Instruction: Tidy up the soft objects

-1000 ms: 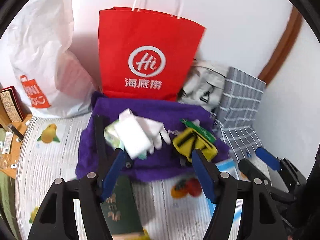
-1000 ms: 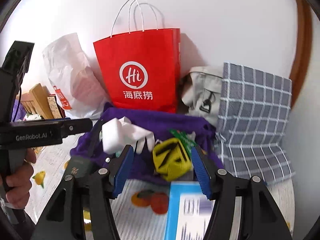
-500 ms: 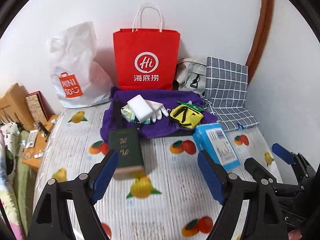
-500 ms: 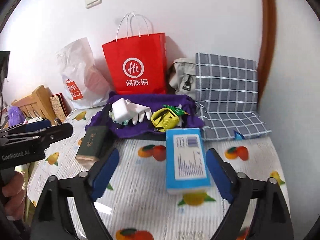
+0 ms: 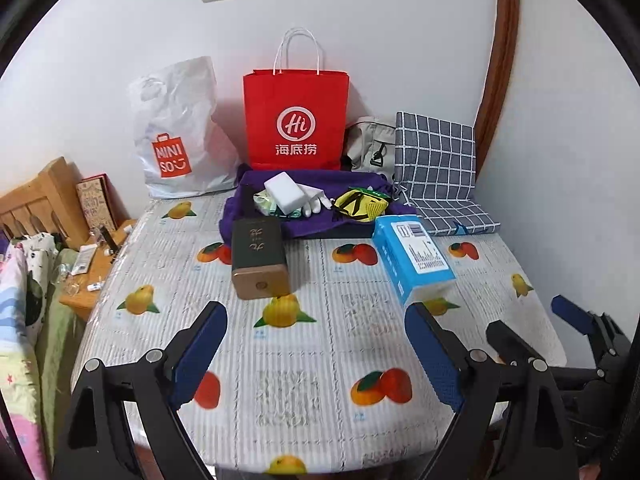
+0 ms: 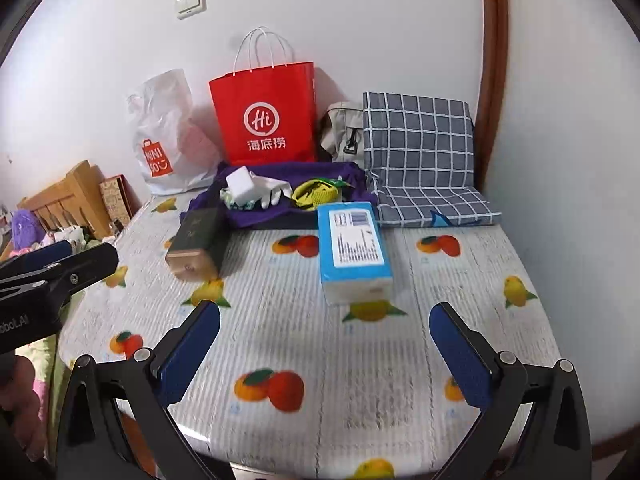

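Observation:
A purple cloth (image 5: pixel 352 182) (image 6: pixel 320 172) lies at the back of the table. On it lie a white sponge block (image 5: pixel 284 186) (image 6: pixel 240 184), a white glove (image 5: pixel 316 200) (image 6: pixel 276 192) and a yellow mesh pouch (image 5: pixel 362 206) (image 6: pixel 314 194). A blue tissue pack (image 5: pixel 412 256) (image 6: pixel 352 248) and a dark green box (image 5: pixel 258 252) (image 6: pixel 198 240) lie in front of it. My left gripper (image 5: pixel 316 356) and right gripper (image 6: pixel 324 356) are both open and empty, well back from everything, above the table's near part.
A red paper bag (image 5: pixel 296 120), a white Miniso bag (image 5: pixel 180 136), a beige bag (image 5: pixel 370 148) and a grey checked cushion (image 5: pixel 436 168) stand along the back wall. The table has a fruit-print cover (image 5: pixel 304 360). A wooden bed frame (image 5: pixel 36 208) is at left.
Both grippers have pulled back from close over the purple cloth to the table's near side. The green box and blue pack now lie in full view ahead.

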A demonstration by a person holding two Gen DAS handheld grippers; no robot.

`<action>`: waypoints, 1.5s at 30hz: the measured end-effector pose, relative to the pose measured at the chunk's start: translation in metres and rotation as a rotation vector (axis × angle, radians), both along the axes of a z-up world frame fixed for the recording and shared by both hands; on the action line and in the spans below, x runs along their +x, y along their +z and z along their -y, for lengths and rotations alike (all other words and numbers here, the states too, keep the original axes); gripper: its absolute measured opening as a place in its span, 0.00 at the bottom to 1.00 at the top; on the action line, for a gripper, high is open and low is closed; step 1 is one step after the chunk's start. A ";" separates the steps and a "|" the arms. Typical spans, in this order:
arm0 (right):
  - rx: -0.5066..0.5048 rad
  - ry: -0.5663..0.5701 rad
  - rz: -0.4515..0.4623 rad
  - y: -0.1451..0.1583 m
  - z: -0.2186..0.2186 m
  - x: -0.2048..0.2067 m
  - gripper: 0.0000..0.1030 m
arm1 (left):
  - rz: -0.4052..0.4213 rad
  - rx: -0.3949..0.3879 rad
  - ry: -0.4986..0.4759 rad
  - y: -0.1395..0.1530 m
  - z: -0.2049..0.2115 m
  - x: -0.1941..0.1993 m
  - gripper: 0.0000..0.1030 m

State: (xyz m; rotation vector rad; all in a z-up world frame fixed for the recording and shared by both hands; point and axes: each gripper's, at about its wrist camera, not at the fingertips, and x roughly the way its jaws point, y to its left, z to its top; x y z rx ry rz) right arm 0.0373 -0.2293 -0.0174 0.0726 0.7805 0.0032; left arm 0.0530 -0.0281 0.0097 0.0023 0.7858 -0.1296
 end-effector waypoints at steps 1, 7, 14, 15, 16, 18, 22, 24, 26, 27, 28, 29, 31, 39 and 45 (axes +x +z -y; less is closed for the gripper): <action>-0.007 -0.005 0.004 0.001 0.000 -0.005 1.00 | 0.003 0.007 0.005 0.000 0.000 -0.004 0.88; -0.023 -0.017 0.018 0.005 0.001 -0.023 1.00 | -0.009 0.000 0.008 -0.005 -0.003 -0.019 0.88; -0.030 -0.025 0.040 0.012 0.001 -0.035 1.00 | 0.007 -0.005 0.013 -0.002 -0.006 -0.029 0.88; -0.030 -0.026 0.040 0.013 0.001 -0.035 1.00 | 0.009 -0.004 0.013 -0.002 -0.006 -0.030 0.88; -0.030 -0.027 0.041 0.013 0.001 -0.036 1.00 | 0.011 -0.003 0.014 -0.001 -0.006 -0.031 0.88; -0.029 -0.024 0.042 0.013 0.001 -0.037 1.00 | 0.015 -0.004 0.016 -0.001 -0.007 -0.033 0.88; -0.026 -0.025 0.048 0.015 0.001 -0.039 1.00 | 0.013 -0.001 0.016 -0.001 -0.008 -0.033 0.88; -0.026 -0.024 0.051 0.015 0.000 -0.040 1.00 | 0.014 -0.002 0.019 0.000 -0.008 -0.034 0.88; -0.027 -0.023 0.055 0.017 -0.001 -0.041 1.00 | 0.017 -0.006 0.019 0.002 -0.009 -0.036 0.88; -0.028 -0.020 0.056 0.017 -0.002 -0.042 1.00 | 0.016 -0.004 0.018 0.001 -0.009 -0.035 0.88; -0.028 -0.017 0.056 0.018 -0.003 -0.042 1.00 | 0.018 -0.005 0.019 0.002 -0.009 -0.036 0.88; -0.028 -0.016 0.057 0.018 -0.003 -0.043 1.00 | 0.018 -0.006 0.020 0.002 -0.009 -0.036 0.88; -0.028 -0.015 0.060 0.019 -0.004 -0.044 1.00 | 0.017 -0.006 0.018 0.002 -0.010 -0.036 0.88; -0.028 -0.015 0.062 0.019 -0.005 -0.046 1.00 | 0.018 -0.007 0.022 0.002 -0.009 -0.037 0.88; -0.027 -0.016 0.064 0.020 -0.006 -0.048 1.00 | 0.018 -0.006 0.021 0.001 -0.009 -0.037 0.88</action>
